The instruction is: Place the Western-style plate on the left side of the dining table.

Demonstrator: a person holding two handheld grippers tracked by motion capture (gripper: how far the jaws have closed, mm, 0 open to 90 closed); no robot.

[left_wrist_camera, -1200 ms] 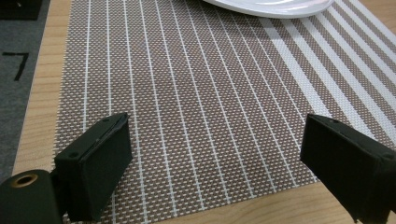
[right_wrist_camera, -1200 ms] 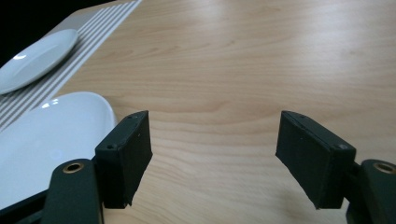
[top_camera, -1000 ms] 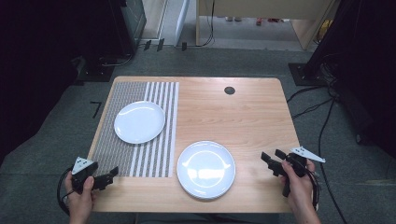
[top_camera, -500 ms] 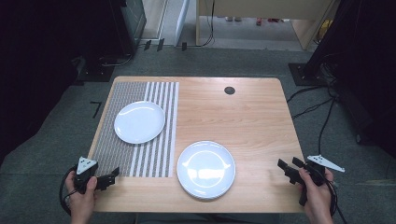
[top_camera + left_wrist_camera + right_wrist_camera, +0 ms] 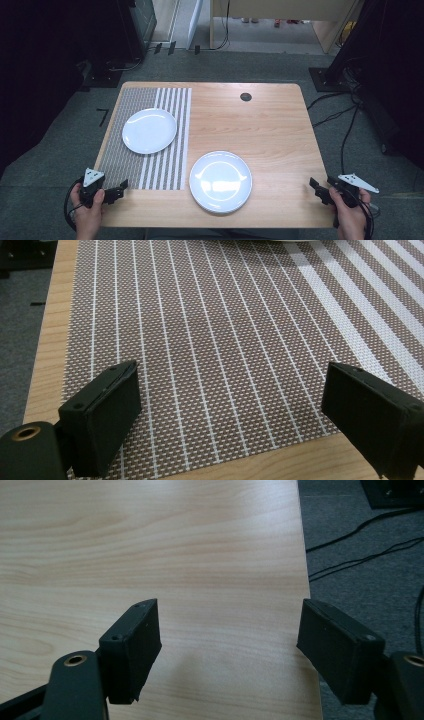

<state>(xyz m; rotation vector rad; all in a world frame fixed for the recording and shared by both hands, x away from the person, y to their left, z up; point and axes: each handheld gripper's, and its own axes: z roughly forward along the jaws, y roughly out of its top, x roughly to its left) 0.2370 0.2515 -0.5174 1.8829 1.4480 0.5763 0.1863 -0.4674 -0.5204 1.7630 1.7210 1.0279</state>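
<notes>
A light wooden worktop [image 5: 260, 130] fills the middle of the high view, with a small dark round hole [image 5: 245, 97] near its far edge. Around it lies grey carpet floor [image 5: 60, 150]. Black cables [image 5: 340, 112] trail over the carpet at the right of the frame. Dark furniture [image 5: 135, 25] stands at the upper left, and a pale wooden cabinet [image 5: 280, 20] at the top centre. The upper right and far left lie in deep shadow.

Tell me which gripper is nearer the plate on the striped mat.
Left. The left gripper sits at the placemat's near edge, just below the plate; the right gripper is at the table's far right corner.
</notes>
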